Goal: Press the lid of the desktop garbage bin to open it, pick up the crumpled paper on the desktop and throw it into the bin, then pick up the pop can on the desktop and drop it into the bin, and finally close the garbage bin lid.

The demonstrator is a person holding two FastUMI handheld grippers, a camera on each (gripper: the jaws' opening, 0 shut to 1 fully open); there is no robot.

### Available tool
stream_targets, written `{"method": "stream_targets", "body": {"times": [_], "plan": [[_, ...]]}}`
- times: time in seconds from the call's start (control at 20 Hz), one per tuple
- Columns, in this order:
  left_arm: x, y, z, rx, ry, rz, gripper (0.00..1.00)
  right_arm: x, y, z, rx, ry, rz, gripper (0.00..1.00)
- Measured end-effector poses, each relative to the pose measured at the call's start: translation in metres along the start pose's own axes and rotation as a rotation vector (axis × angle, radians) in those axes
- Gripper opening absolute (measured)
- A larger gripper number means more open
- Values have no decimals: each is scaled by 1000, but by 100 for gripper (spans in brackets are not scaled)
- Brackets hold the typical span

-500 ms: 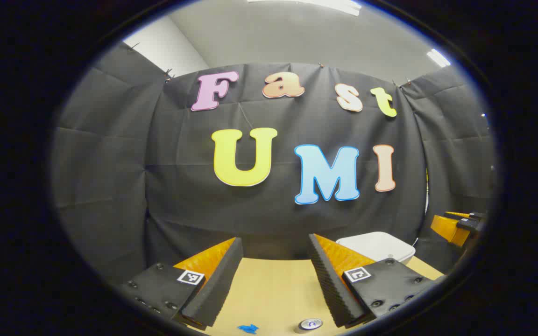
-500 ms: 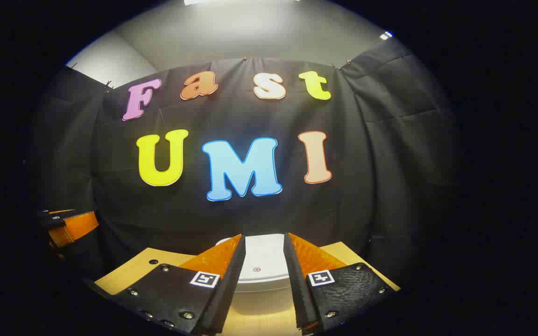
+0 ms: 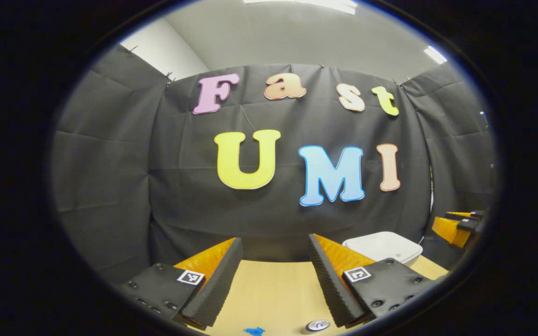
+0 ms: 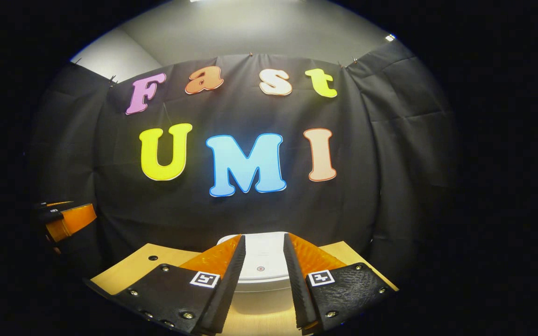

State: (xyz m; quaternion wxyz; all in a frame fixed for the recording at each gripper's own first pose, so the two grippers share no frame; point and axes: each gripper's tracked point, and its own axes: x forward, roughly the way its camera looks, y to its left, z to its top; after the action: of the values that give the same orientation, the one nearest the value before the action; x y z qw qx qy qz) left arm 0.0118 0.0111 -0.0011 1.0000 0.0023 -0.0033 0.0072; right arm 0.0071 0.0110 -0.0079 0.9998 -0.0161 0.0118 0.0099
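A white bin [image 4: 262,261] with its lid down stands on the wooden table [image 4: 133,270], straight ahead of my right gripper [image 4: 263,237]. That gripper hovers just short of the lid, open and holding nothing. In the left gripper view the bin [image 3: 383,246] sits at the right, beyond my left gripper [image 3: 274,240], which is open and empty above the table. The pop can [image 3: 318,325], seen from its silver top, and a small blue crumpled paper [image 3: 254,331] lie at the bottom edge, below the left fingers.
Black cloth walls close the booth behind and beside the table. The right gripper [image 3: 456,226] appears at the far right of the left gripper view. The left gripper [image 4: 66,219] appears at the far left of the right gripper view. A small hole [image 4: 152,257] marks the tabletop.
The right gripper has edged slightly toward the bin, whose lid now sits a little higher between its fingers. The left gripper has shifted slightly. Neither gripper's opening changed.
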Motion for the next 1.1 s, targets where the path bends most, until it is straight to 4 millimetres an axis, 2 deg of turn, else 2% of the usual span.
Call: {"method": "stream_targets", "body": {"times": [0.4, 0.6, 0.75, 0.85, 0.9, 1.1], "plan": [[10, 0, -3, 7, 4, -9, 93, 12, 13, -5, -25, 25, 33, 54], [9, 0, 1, 19, -12, -41, 93, 14, 11, -5, -44, 33, 34, 54], [10, 8, 6, 51, -24, -45, 93, 10, 9, -2, -57, 35, 31, 55], [12, 9, 9, 71, -27, -40, 93, 17, 9, -6, -56, 42, 41, 39], [13, 7, 9, 77, -28, -38, 100, 18, 10, -9, -57, 48, 45, 39], [12, -3, 9, 65, -32, -44, 100, 18, 13, -9, -70, 61, 62, 39]]}}
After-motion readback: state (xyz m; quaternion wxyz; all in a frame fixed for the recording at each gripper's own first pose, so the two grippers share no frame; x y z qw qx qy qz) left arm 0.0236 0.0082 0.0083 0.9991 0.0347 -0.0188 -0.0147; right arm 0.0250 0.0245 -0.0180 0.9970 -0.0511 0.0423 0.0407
